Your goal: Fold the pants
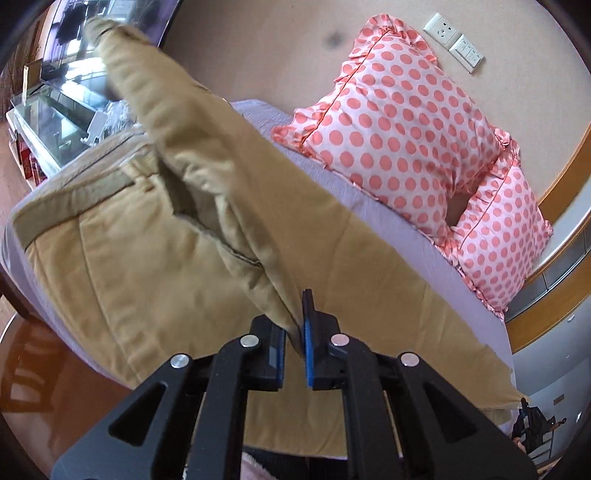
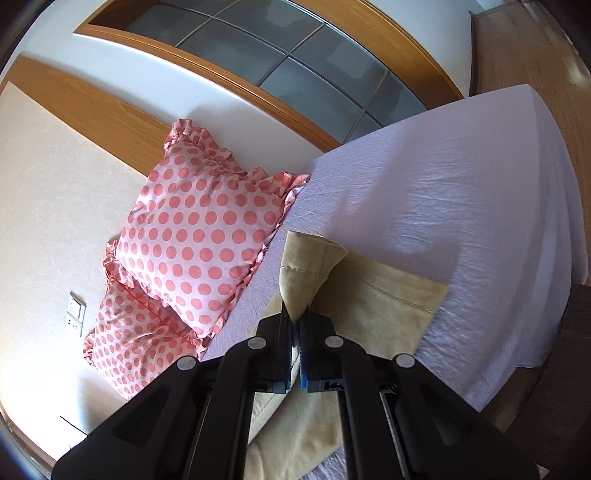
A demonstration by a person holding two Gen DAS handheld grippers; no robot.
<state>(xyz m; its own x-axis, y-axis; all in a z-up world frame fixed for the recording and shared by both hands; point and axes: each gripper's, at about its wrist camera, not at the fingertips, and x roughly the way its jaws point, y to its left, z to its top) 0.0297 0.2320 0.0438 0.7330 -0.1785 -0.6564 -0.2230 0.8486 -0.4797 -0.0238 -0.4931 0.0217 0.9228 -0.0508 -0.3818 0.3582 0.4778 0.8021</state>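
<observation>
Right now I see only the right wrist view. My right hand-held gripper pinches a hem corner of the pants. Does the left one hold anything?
Observer: Yes, the left hand-held gripper is shut on a fold of the tan pants, lifted off the bed.
Operator: Where is the waistband?
Observer: It lies flat at the far left of the left wrist view, near the bed's edge.
Operator: What is beyond that edge?
Observer: A glass-topped cabinet.

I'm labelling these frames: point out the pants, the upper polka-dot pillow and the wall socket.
pants [image 1: 147, 280], left wrist view, flat seat panel.
polka-dot pillow [image 1: 399, 122], left wrist view, middle of its face.
wall socket [image 1: 443, 29], left wrist view, plate centre.
</observation>
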